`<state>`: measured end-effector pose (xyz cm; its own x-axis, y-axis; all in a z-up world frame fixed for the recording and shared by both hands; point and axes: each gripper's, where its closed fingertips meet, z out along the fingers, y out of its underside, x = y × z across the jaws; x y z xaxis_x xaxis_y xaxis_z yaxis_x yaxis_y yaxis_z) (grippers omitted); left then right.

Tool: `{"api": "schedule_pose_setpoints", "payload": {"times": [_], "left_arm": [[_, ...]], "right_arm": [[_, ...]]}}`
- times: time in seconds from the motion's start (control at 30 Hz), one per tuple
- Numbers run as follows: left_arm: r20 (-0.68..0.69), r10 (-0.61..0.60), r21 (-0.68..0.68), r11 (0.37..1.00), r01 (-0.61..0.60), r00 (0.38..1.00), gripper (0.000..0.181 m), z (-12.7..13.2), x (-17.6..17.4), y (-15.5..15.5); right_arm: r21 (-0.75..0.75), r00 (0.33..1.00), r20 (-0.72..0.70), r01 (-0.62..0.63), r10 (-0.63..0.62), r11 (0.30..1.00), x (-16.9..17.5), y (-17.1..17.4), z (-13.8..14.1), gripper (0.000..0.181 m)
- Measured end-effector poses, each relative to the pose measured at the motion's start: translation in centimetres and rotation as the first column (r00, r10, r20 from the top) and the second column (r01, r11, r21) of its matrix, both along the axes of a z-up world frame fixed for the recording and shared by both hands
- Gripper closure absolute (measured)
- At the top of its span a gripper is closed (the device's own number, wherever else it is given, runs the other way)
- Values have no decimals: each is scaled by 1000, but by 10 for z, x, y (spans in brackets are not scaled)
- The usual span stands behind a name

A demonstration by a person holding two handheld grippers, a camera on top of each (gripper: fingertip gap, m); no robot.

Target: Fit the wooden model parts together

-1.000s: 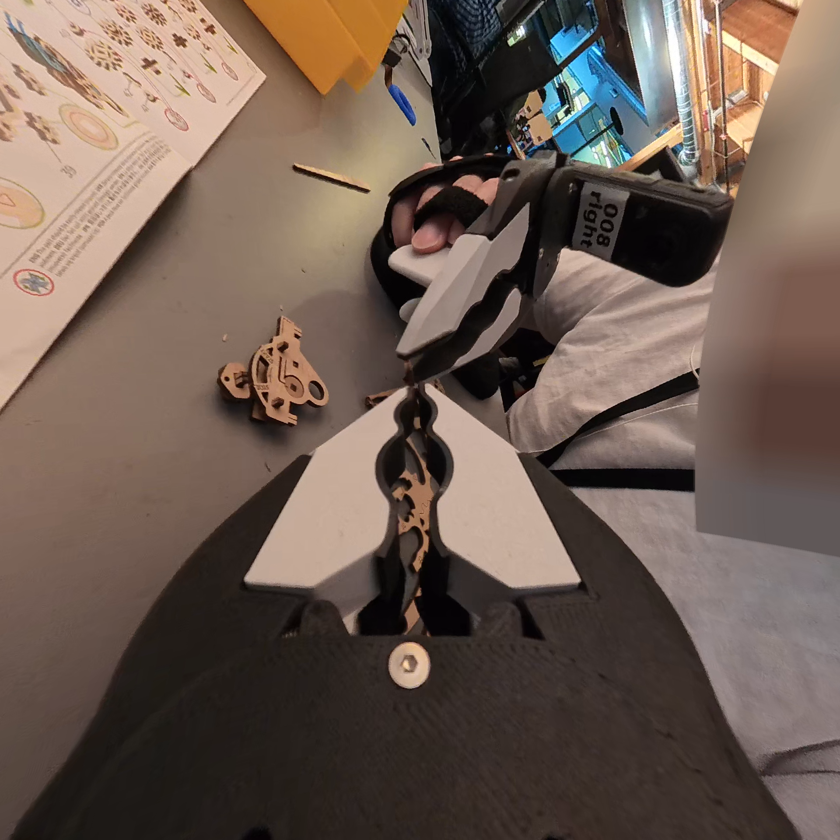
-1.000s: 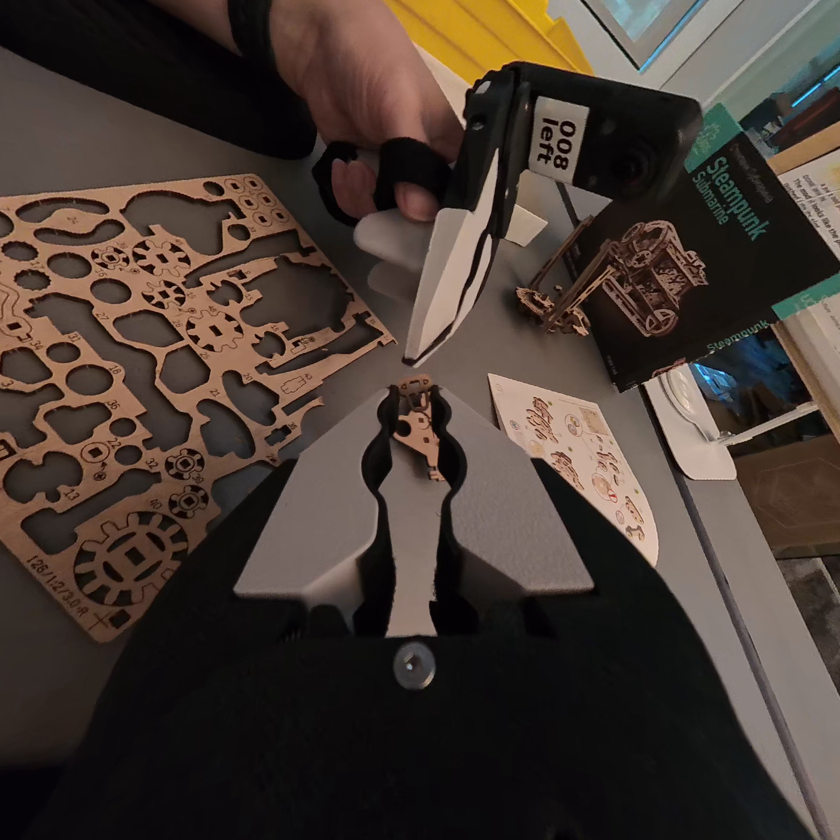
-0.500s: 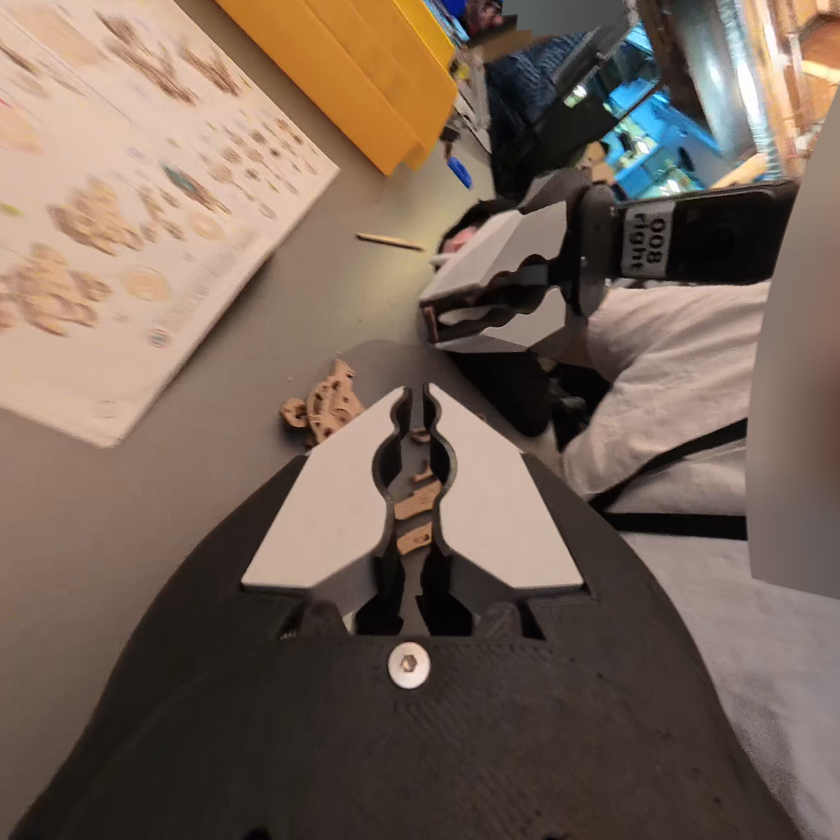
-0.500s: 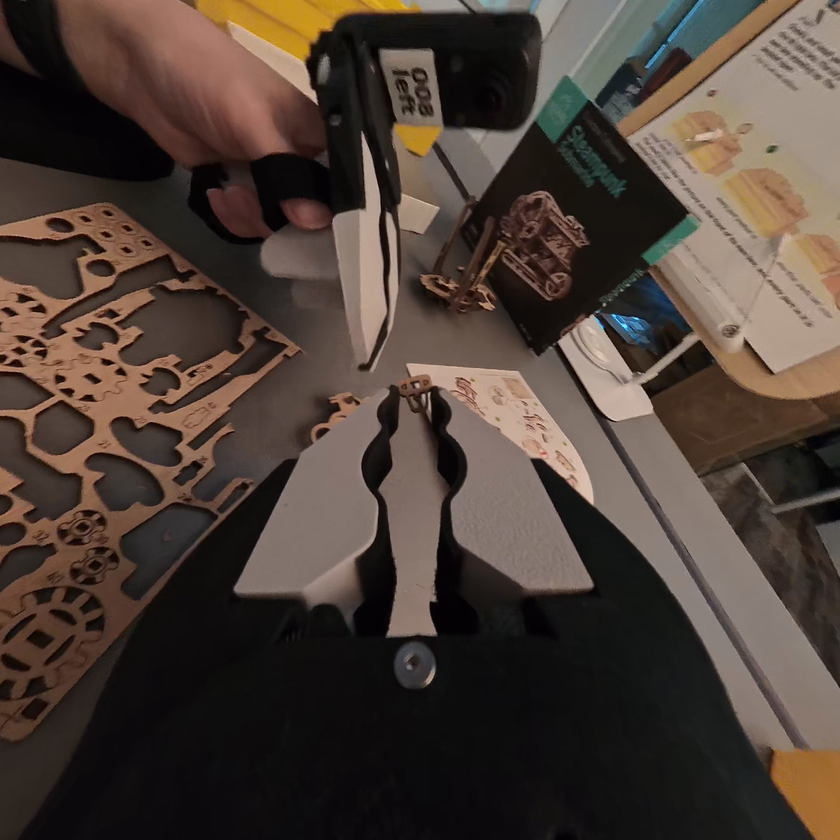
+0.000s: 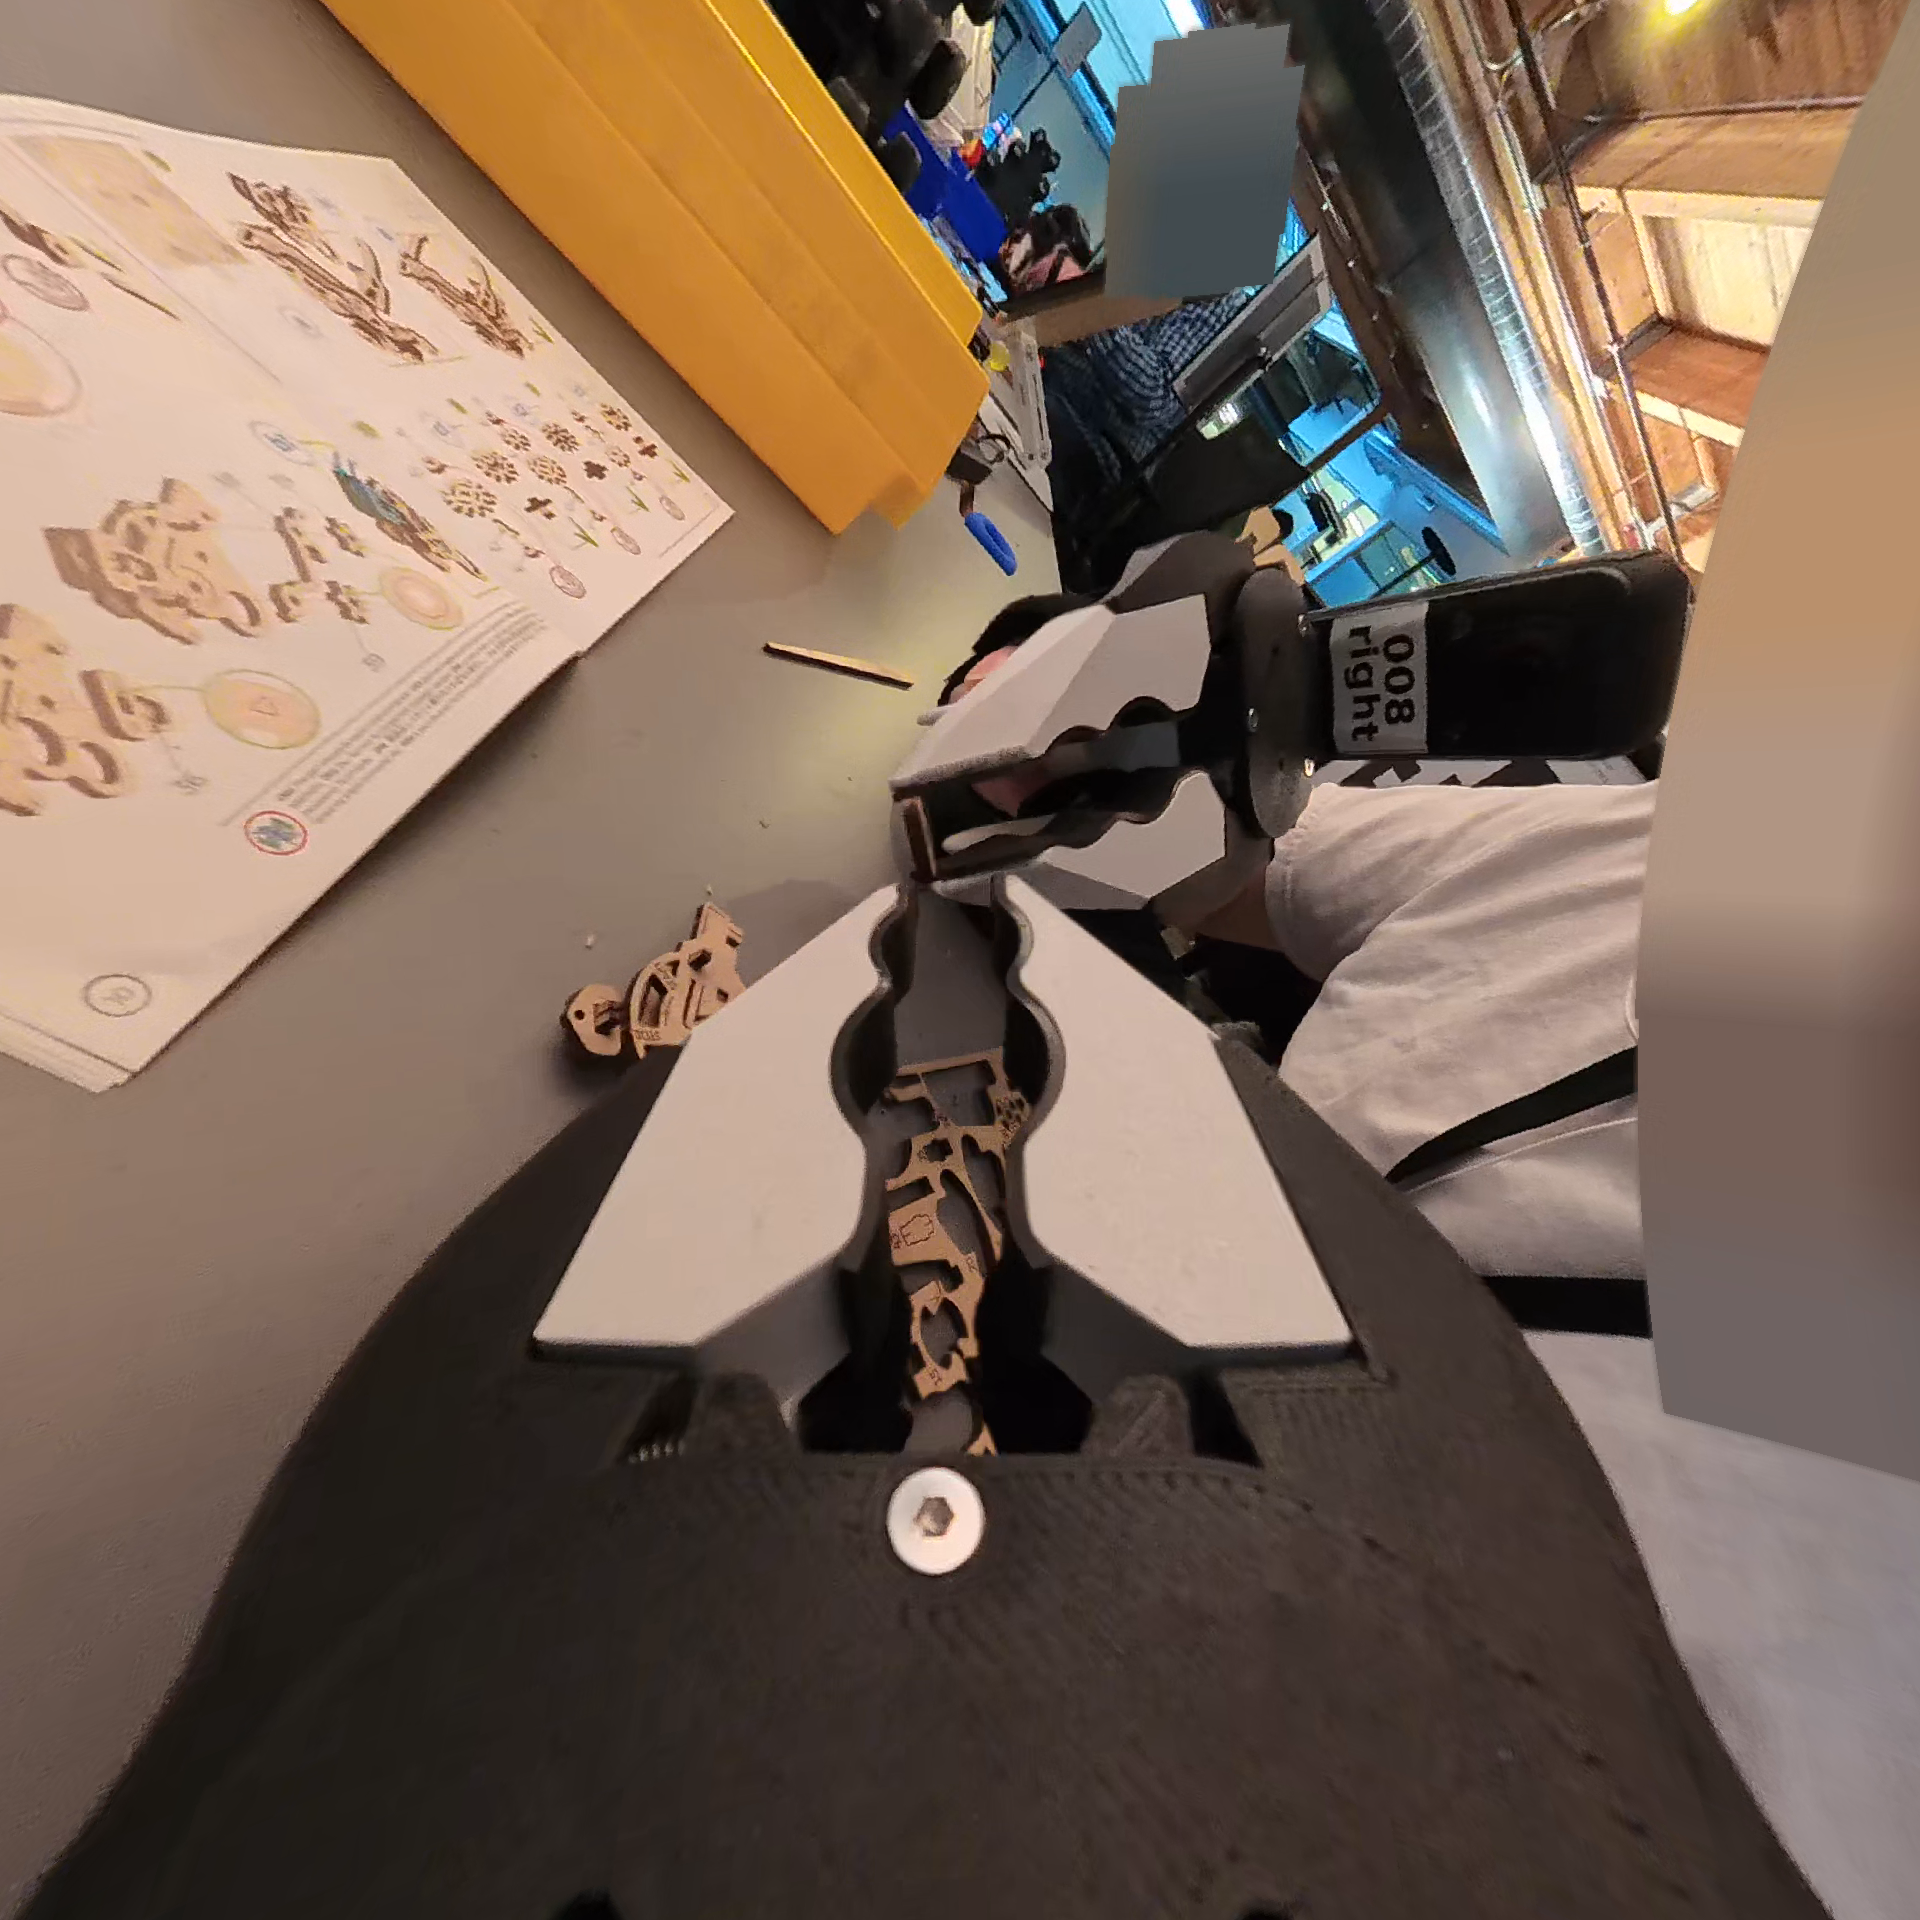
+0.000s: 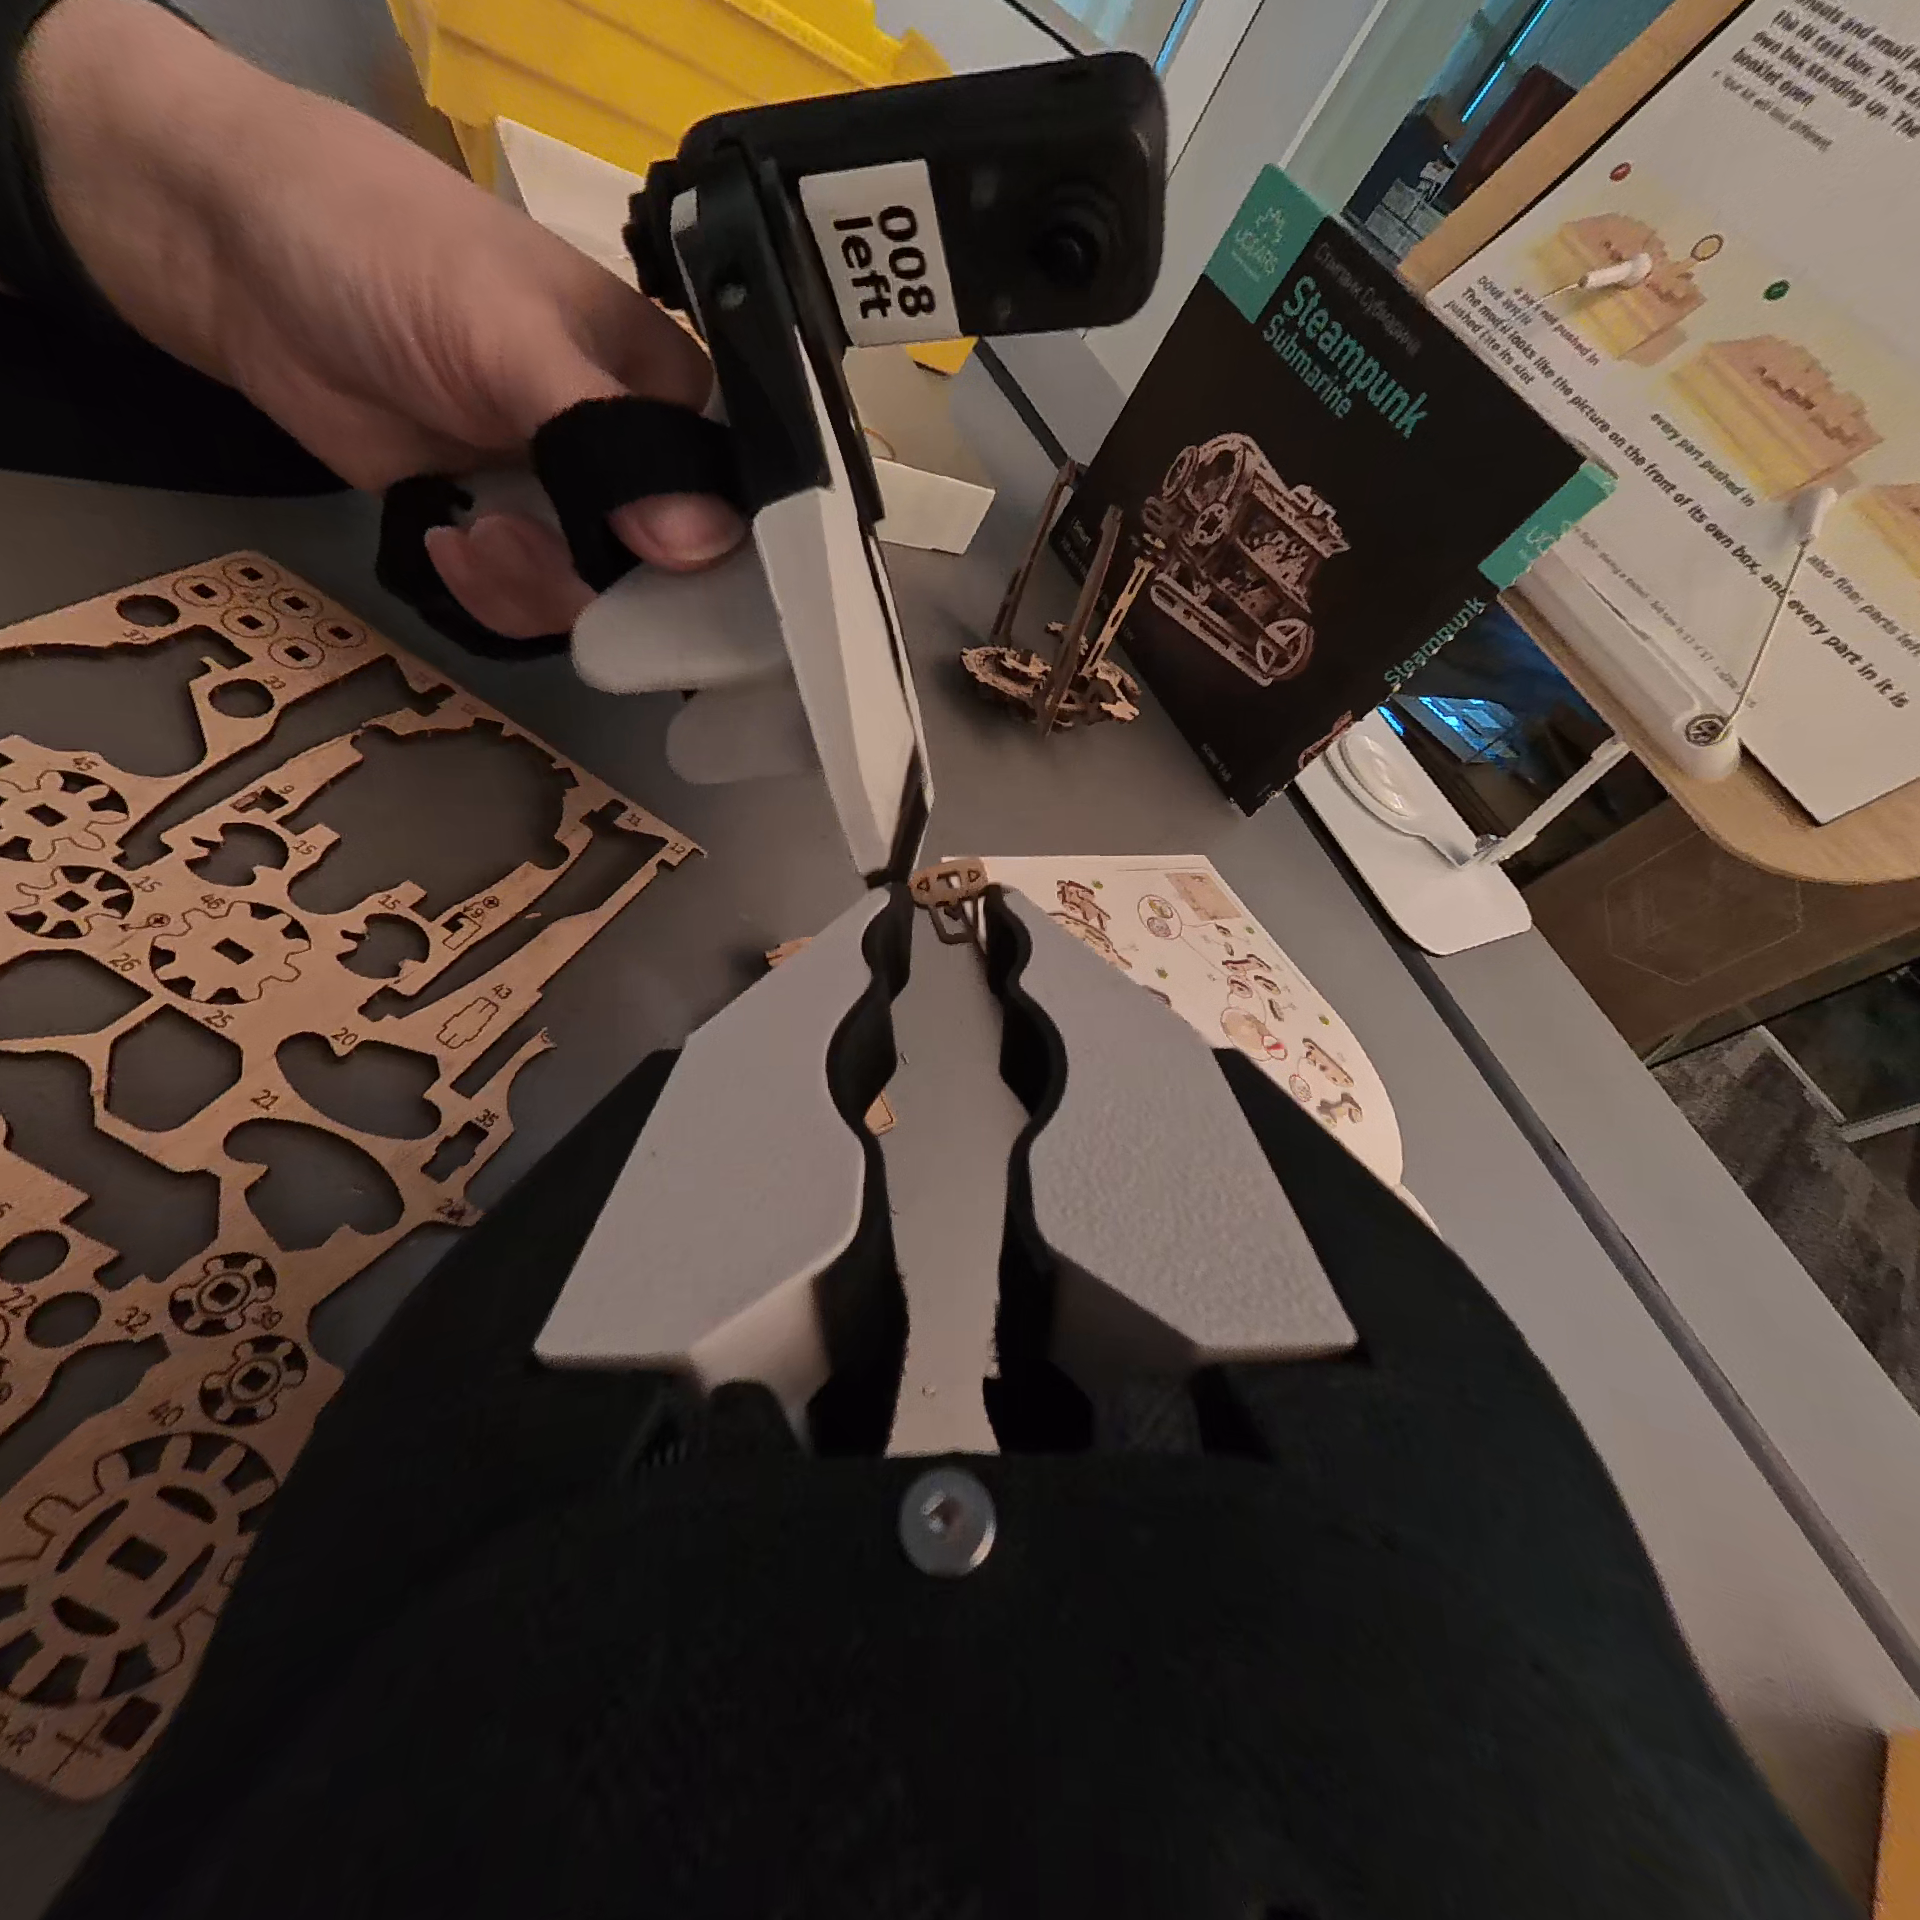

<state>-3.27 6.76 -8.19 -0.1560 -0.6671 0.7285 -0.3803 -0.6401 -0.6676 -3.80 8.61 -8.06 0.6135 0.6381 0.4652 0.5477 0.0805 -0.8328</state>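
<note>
From the left wrist view, the left gripper (image 5: 951,914) has its jaws a narrow gap apart with nothing between the tips; through the gap lies part of the punched wooden sheet (image 5: 940,1236) on the grey table (image 5: 447,1049). Just beyond its tips, the right gripper (image 5: 914,831) lies on its side, pinching a small wooden part (image 5: 914,837) seen edge-on. A small wooden sub-assembly (image 5: 657,1003) lies on the table to the left, near the corner of the open instruction sheet (image 5: 260,540). A thin wooden stick (image 5: 836,665) lies farther off, before the yellow bins (image 5: 707,239). From the right wrist view, the right gripper (image 6: 951,902) holds the small wooden part (image 6: 948,891) at its very tips, jaws otherwise narrowly apart. The left gripper (image 6: 891,868), held by a hand (image 6: 343,343), points down with its tips just left of the part; whether they touch it I cannot tell. The punched wooden sheet (image 6: 208,987) lies at left. Farther right stand a partly built wooden model (image 6: 1049,644) and a dark kit box (image 6: 1320,520); a printed card (image 6: 1226,987) lies near the grippers.
</note>
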Motion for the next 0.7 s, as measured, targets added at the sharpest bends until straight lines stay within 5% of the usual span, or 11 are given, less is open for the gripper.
{"api": "schedule_pose_setpoints", "payload": {"times": [0.7], "left_arm": [[-8, -40, -4, 999, 40, 999, 180, 1, -12, 11]], "right_arm": [[-105, 992, -62, -114, 108, 988, -2, -11, -6, 181]]}}
